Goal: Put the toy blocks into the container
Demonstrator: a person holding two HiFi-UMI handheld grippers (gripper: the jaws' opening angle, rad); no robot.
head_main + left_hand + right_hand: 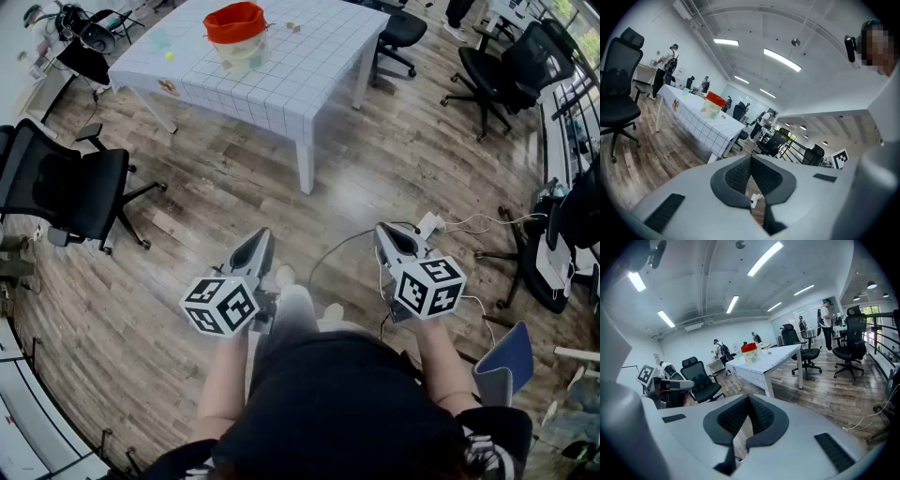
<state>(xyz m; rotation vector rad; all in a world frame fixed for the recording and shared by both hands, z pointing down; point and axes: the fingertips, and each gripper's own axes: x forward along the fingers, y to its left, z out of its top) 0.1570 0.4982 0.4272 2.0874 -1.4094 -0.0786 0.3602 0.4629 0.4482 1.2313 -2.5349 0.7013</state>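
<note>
Left gripper (261, 236) (751, 158): held low in front of the body, aimed at the table and well short of it; jaws pressed tight together, nothing between the pads.
Right gripper (384, 231) (749, 397): carried level with the left one, near it on the other side of a grey trouser leg; jaws likewise closed on each other, empty.
Container (236, 33): pale tub with a red top, upright on the far part of the table, well apart from both tools; also seen small and distant in both gripper views.
Toy blocks (293, 27): small pieces lying on the tabletop near the container, with one yellow-green bit (170, 56) further off to its left; too small to tell shape or number.
Table (281, 89): white, with a grid-lined cover and white legs, standing on the floor ahead.
Floor (216, 197): grey-brown wooden planks, open between the tools and the table.
Office chairs: black, on castors; one close at the left (66, 183), one behind the table (398, 33), another at the far right (506, 70).
Cables (469, 225): white leads trailing over the planks just right of the right gripper, with a white plug block near its tip.
Person (337, 403): seen from above, dark top, bare forearms reaching down to the two tools.
Background figures (665, 65): standing by desks at the far side of the room, beyond the table.
Ceiling lamps (764, 258): long strips, lit.
</note>
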